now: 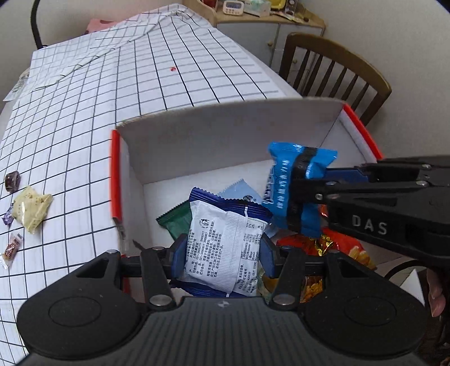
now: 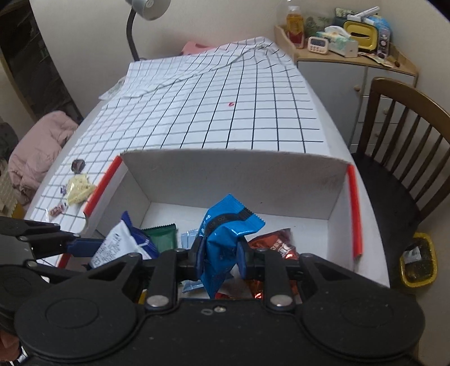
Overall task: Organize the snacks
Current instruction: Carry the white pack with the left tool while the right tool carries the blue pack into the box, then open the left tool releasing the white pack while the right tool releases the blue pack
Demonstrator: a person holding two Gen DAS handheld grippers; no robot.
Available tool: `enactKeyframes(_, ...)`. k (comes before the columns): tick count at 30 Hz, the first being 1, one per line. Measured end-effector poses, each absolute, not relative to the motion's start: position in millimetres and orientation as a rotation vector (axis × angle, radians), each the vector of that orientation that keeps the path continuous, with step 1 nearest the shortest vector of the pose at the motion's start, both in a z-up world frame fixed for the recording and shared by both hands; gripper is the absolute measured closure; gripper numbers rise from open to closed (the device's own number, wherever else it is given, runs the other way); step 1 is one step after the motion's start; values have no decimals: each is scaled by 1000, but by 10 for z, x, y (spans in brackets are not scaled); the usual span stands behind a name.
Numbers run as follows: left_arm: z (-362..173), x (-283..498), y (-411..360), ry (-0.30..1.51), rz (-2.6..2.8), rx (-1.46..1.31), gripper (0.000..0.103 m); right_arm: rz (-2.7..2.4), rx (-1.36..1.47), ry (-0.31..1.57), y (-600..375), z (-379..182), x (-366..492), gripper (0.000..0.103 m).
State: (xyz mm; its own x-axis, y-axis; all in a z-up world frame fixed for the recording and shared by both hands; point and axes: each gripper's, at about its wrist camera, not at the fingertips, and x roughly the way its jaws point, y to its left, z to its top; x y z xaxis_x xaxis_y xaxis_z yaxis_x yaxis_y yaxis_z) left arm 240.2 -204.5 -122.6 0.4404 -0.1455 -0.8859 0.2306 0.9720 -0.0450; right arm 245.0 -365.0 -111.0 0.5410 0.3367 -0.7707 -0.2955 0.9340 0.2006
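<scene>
Over the open white box, my left gripper is shut on a dark-blue-and-white snack packet. My right gripper is shut on a bright blue snack packet, also above the box. Inside the box lie a green packet, a light blue packet and red-orange packets. Several small snacks remain on the checked tablecloth at left: a pale yellow packet and a dark candy.
The box has red edges. A wooden chair stands right of the table. A cabinet with clutter sits beyond. A lamp and pink clothing are at left, a yellow bin on the floor.
</scene>
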Motion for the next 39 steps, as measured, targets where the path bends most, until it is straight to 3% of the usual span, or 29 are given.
enactKeyframes(18, -1563, 2566, -2161, 1180, -212, 130, 51, 389, 44, 976, -3617, -1255, 2508, 72)
enactKeyframes(39, -1058, 2241, -2000, 1061, -295, 40, 44, 410, 84, 888, -3633, -800, 2161, 44)
